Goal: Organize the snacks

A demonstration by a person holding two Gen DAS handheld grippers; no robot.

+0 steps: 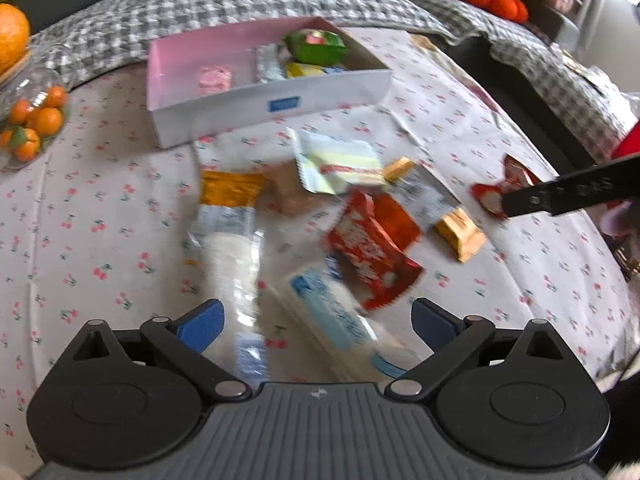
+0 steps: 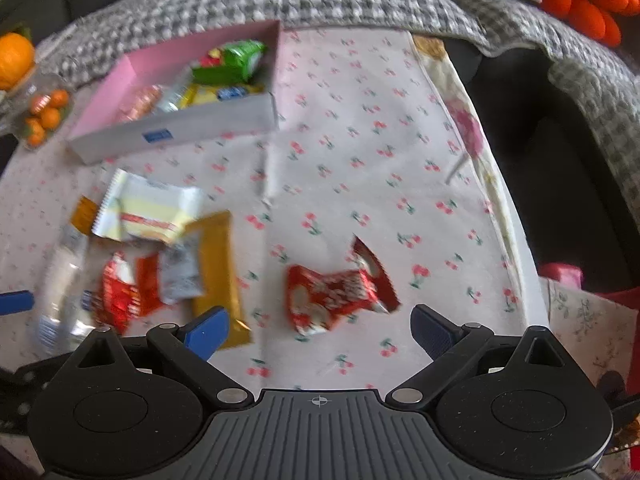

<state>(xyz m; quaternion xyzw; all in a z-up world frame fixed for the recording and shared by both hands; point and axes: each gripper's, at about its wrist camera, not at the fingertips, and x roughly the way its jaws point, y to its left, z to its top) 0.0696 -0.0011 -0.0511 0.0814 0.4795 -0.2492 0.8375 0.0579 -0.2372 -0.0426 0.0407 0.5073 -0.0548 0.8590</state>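
Cherry-print tablecloth (image 2: pixel 360 128): pink box (image 2: pixel 172 80) is seen at 11 o'clock; left gripper (image 1: pixel 316 324) and right gripper (image 2: pixel 320 326) are held wide open, empty, above scattered snacks (image 1: pixel 320 216).

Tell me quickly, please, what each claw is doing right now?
Left claw: open, holding nothing, above the snack pile.
Right claw: open, holding nothing, just short of the lone red snack packet.
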